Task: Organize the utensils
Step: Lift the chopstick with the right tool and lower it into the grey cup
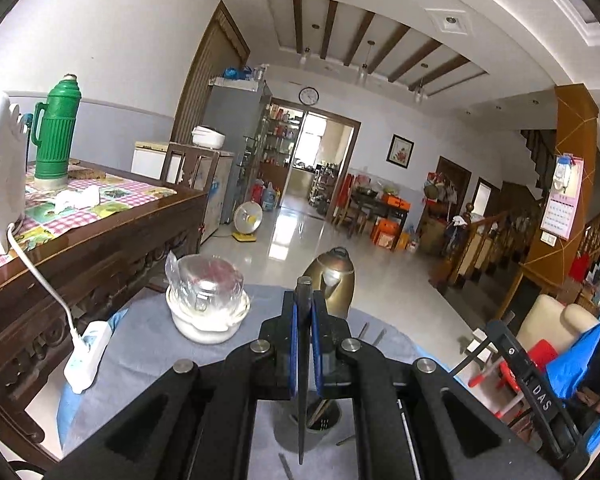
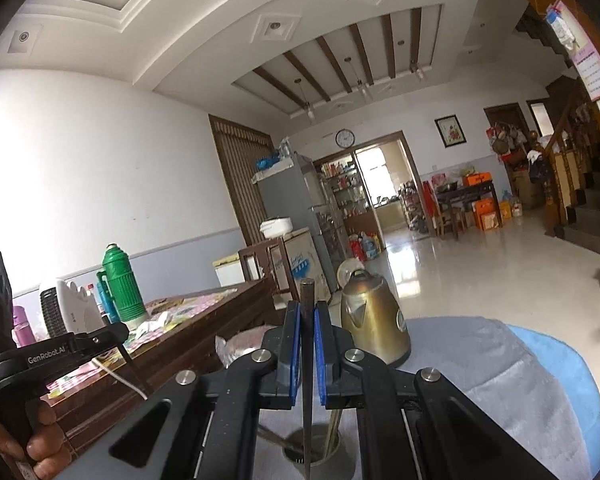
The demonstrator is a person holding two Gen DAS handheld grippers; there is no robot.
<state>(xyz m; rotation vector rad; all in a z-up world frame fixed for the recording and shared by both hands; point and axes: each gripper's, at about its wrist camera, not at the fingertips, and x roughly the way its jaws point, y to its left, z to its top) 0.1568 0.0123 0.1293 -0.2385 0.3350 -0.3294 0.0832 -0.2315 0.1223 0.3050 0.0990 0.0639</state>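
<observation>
Your left hand-held gripper (image 1: 303, 322) clamps chopstick (image 1: 302, 400), long axis 12-to-6, tip down over cup (image 1: 320, 428). Your right hand-held gripper (image 2: 307, 332) pinches second chopstick (image 2: 307, 400), same axis.

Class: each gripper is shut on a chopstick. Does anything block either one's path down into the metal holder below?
Nothing visible does. The left gripper and right gripper each hold a chopstick tip-down above the holder, whose mouth already contains a few utensils.
</observation>
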